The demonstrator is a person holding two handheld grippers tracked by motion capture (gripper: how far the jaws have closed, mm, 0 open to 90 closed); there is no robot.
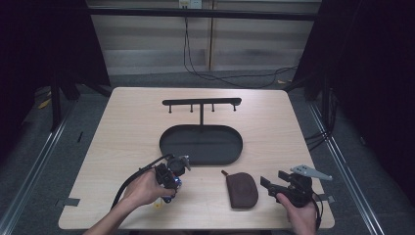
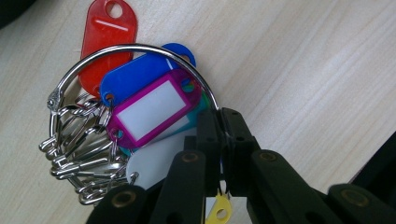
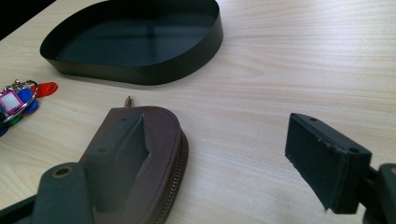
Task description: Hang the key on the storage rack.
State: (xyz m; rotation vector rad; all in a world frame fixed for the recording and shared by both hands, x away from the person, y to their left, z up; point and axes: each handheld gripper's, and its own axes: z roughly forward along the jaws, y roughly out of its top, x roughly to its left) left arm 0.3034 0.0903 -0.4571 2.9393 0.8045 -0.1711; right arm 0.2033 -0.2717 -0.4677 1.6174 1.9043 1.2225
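A large metal key ring [image 2: 140,46] carries a red tag [image 2: 107,32], a blue tag [image 2: 135,74], a purple tag [image 2: 154,107] and several small split rings. It lies on the wooden table. My left gripper [image 2: 223,126] is shut on the ring's wire at its right side. In the high view the left gripper [image 1: 171,192] and key ring [image 1: 174,185] sit at the front left. My right gripper [image 3: 219,154] stands open, its left jaw over a brown zipped pouch [image 3: 154,154] without pinching it. The right gripper [image 1: 276,180] is just right of the pouch [image 1: 242,190].
A black oval tray [image 1: 164,142] stands at the table's middle, with a black hook rack [image 1: 201,102] rising behind it. The tray's wall [image 3: 140,74] lies beyond the pouch. Cables trail on the floor at the back.
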